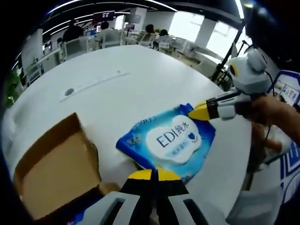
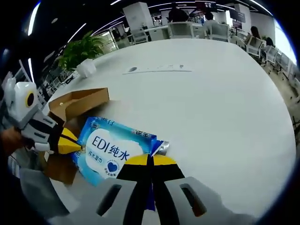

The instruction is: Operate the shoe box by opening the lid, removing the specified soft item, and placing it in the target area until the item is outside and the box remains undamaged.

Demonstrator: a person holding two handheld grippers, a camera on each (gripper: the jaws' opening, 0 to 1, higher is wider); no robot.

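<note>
Wipes pack (image 1: 171,140) between box (image 1: 56,168) and table edge (image 1: 234,154)

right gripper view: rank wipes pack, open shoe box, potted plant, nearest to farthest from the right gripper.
1. Wipes pack: pinched at its corner by the right gripper, lying on the white table.
2. Shoe box: past the pack, to the view's left, lid open.
3. Potted plant: farthest, beyond the table's edge at upper left.

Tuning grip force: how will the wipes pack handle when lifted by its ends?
Likely floppy: the wipes pack is a soft film pouch, pinched at both ends by the left tool and right tool. Glossy film, probably slippery. Flat, so unlikely to roll.
</note>
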